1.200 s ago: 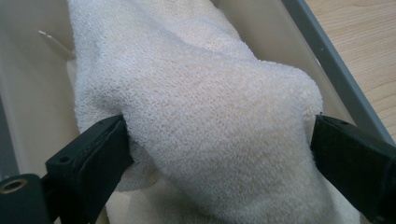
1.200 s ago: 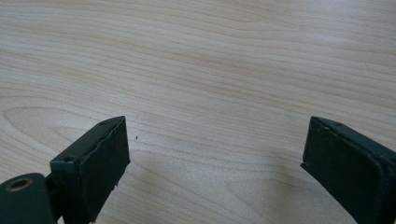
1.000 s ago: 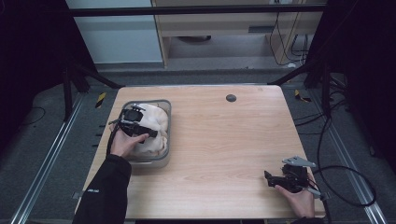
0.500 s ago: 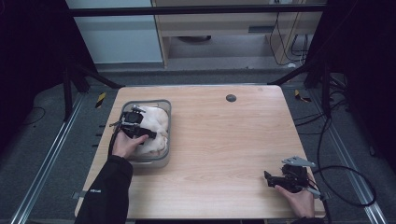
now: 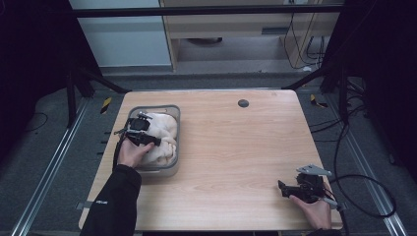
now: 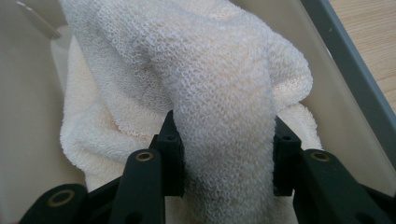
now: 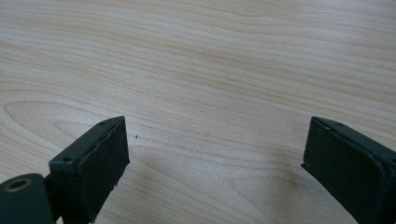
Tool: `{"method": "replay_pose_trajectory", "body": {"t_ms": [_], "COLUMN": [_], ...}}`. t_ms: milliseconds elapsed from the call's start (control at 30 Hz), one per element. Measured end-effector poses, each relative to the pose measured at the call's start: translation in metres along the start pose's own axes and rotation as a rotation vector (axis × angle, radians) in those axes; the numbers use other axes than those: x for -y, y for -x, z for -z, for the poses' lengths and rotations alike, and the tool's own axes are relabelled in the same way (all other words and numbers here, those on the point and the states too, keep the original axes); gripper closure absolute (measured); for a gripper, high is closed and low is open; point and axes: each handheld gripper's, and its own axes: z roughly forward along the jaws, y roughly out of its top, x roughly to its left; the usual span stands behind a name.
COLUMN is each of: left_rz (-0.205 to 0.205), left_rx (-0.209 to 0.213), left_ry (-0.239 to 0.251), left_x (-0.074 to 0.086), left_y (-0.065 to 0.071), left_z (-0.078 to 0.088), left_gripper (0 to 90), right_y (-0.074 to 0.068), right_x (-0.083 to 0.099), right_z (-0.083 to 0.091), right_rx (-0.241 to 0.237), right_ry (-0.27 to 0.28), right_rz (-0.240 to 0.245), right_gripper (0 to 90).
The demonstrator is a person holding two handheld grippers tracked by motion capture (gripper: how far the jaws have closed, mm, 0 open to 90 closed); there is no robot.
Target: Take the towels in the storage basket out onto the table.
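A cream terry towel (image 5: 164, 133) lies bunched in a grey-rimmed tub (image 5: 176, 142) at the table's left. My left gripper (image 5: 151, 140) reaches into the tub, and its jaws have just been closing. In the left gripper view a thick fold of the towel (image 6: 224, 140) is squeezed between the two black pads (image 6: 173, 158), so my left gripper (image 6: 228, 161) is shut on it. My right gripper (image 5: 282, 187) rests low near the table's front right corner. My right gripper (image 7: 212, 154) stands open over bare wood, with nothing between its jaws.
The wooden table (image 5: 236, 147) has a small dark round cap (image 5: 243, 103) near its far edge. A black cable (image 5: 364, 191) trails off the right side. Metal frame rails and grey floor surround the table.
My left gripper's jaws have closed on a fold of the towel inside the tub. Both hands have kept their places.
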Motion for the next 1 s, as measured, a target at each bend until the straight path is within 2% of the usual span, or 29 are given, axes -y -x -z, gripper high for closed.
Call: {"method": "replay_pose_trajectory", "body": {"t_ms": [167,367,500,767,1000], "left_rz": [-0.005,-0.003,0.02,-0.001,0.003], "left_rx": [0.004,0.015,0.018,0.008,0.016], "left_ry": [0.028,0.087,0.137,0.194,0.236], "left_x": [0.001,0.0,0.0,-0.001,-0.001], "left_y": [-0.002,-0.005,-0.008,-0.011,-0.013], "left_z": [0.012,0.033,0.048,0.077,0.096], "left_gripper": [59.1,59.7,59.7,60.2,60.5], "right_y": [0.0,0.0,0.0,0.0,0.0], "right_x": [0.0,0.0,0.0,0.0,0.0], "right_z": [0.0,0.0,0.0,0.0,0.0], "right_rx": [0.002,0.0,0.001,0.003,0.004], "right_ry": [-0.001,-0.004,-0.005,-0.005,-0.006], "right_rz": [0.003,-0.002,-0.001,0.002,0.002], "right_gripper": [6.8,6.8,6.8,6.8,6.8]}}
